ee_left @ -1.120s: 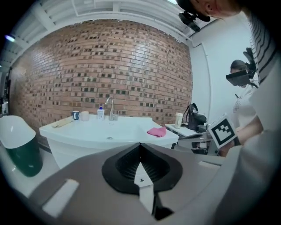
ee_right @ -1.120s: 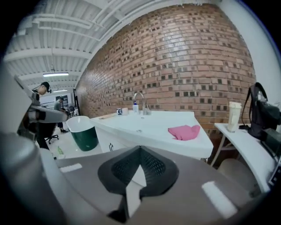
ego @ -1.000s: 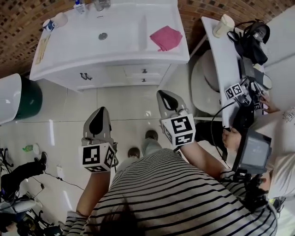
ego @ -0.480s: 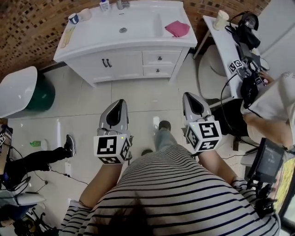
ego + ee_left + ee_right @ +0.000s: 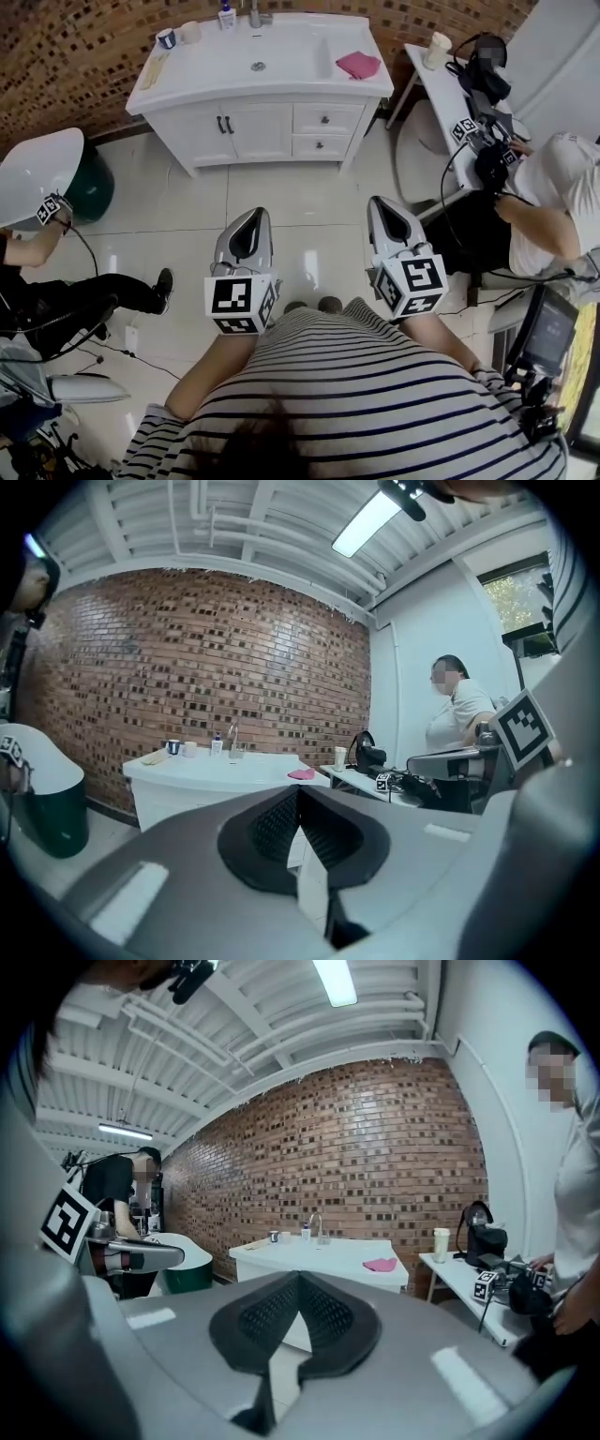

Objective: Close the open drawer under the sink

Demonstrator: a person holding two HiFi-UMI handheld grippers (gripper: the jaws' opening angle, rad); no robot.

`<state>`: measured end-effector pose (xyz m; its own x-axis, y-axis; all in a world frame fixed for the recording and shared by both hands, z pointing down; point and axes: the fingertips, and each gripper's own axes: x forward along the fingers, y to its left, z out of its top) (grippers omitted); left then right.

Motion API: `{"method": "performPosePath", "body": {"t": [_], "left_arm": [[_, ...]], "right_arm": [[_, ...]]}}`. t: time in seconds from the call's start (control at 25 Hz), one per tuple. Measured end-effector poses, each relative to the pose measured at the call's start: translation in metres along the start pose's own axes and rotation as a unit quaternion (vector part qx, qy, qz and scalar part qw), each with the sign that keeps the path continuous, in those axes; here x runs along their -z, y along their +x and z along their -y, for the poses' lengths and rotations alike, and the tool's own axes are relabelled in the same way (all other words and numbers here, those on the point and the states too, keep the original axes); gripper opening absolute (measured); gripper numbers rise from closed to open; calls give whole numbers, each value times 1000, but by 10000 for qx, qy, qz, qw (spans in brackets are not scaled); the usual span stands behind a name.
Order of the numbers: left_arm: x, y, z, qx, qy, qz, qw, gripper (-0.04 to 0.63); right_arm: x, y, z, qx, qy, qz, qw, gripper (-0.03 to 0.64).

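Note:
The white sink cabinet (image 5: 272, 127) stands against the brick wall at the top of the head view. Its two small drawers (image 5: 325, 119) on the right side look flush with the cabinet face. A pink cloth (image 5: 358, 65) lies on the countertop beside the basin. My left gripper (image 5: 251, 217) and right gripper (image 5: 384, 204) hang shut over the tiled floor, well back from the cabinet, with nothing between their jaws. The left gripper (image 5: 298, 789) points at the cabinet (image 5: 187, 794) from a distance. The right gripper (image 5: 298, 1277) faces the same cabinet (image 5: 309, 1258).
A white side table (image 5: 436, 94) with a cup (image 5: 436, 47) and dark gear stands right of the cabinet, and a seated person (image 5: 553, 206) is beside it. A white basin on a green bin (image 5: 47, 183) and another person's leg (image 5: 94, 300) are at the left. Cables trail on the floor.
The cabinet has drawn farther away and smaller in the head view as I stepped back. Both grippers stay shut. A person at the left has come into view.

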<state>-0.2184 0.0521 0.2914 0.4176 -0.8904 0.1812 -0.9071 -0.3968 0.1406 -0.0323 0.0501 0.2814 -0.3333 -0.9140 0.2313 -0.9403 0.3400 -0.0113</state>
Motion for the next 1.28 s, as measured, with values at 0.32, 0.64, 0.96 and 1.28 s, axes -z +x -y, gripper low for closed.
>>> {"method": "performPosePath", "body": {"t": [0.32, 0.64, 0.96, 1.28], "left_arm": [[-2, -7, 32, 35, 15, 30, 10000, 14], [4, -3, 49, 141, 94, 12, 9999, 14], [4, -3, 47, 113, 117, -5, 9999, 14], [4, -1, 47, 140, 116, -48, 9998, 14]], "right_arm": [[0, -16, 2, -208, 29, -13, 9998, -3], [5, -21, 10, -222, -3, 9, 9998, -3], [4, -20, 8, -240, -33, 40, 9997, -3], [5, -17, 7, -264, -8, -22, 9996, -3]]}}
